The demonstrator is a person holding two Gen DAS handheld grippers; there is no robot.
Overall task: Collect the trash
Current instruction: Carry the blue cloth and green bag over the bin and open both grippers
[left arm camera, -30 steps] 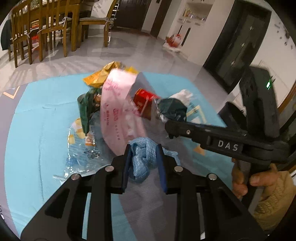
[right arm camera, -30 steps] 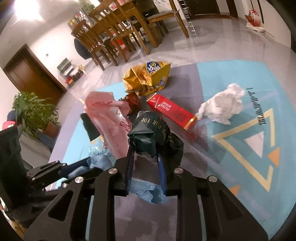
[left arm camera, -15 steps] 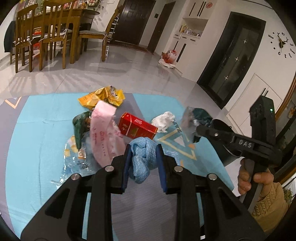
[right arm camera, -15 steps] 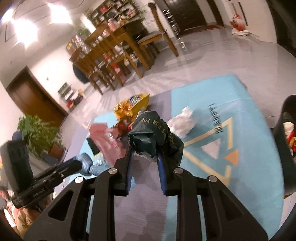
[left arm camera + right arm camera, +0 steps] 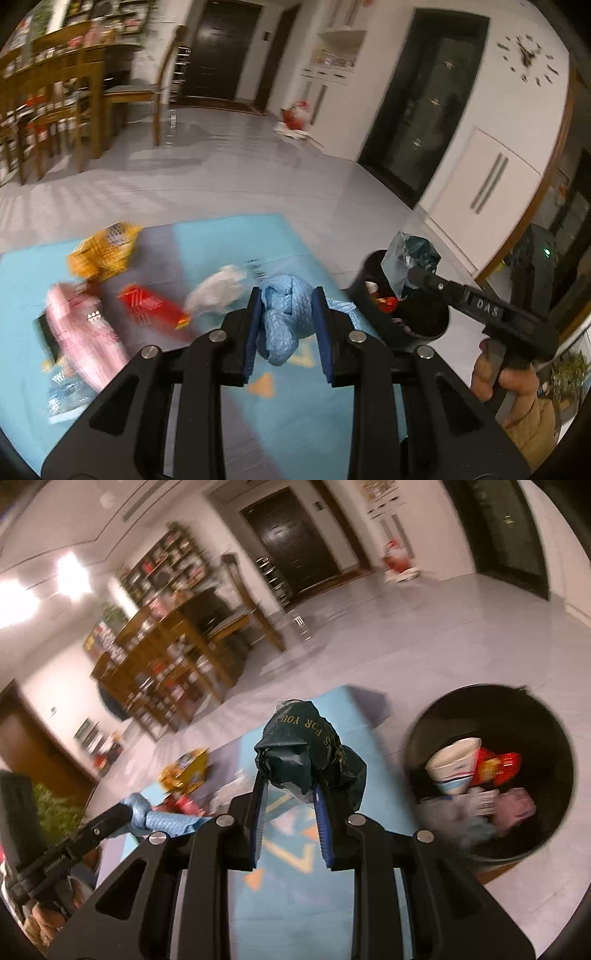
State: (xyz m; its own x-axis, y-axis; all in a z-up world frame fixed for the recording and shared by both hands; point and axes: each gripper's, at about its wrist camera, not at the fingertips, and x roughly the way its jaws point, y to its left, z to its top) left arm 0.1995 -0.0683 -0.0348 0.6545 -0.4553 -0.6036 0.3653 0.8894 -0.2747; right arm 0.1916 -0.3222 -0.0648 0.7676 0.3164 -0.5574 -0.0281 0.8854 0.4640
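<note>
My left gripper point(image 5: 286, 295) is shut on a crumpled blue bag point(image 5: 282, 317), held above the blue mat point(image 5: 229, 240). My right gripper point(image 5: 286, 779) is shut on a crumpled dark green bag point(image 5: 306, 746) with gold lettering. In the left wrist view that green bag point(image 5: 413, 254) hangs over the rim of the black trash bin point(image 5: 373, 269). The right wrist view looks into the bin point(image 5: 436, 716), which holds a paper cup, a red wrapper and other litter. Still on the mat lie a yellow snack bag point(image 5: 103, 253), a red box point(image 5: 151, 304), a white tissue point(image 5: 218, 290) and a pink wrapper point(image 5: 85, 328).
A clear plastic wrapper point(image 5: 66, 397) lies at the mat's near left. Wooden dining chairs and a table point(image 5: 55, 110) stand far left on the grey tiled floor. A person's hand point(image 5: 506, 380) grips the right tool. A potted plant point(image 5: 55, 812) stands at left.
Both grippers have risen and swung right from the litter pile toward the black bin, each keeping its bag. The bin has come into view and the green bag is now at its rim.
</note>
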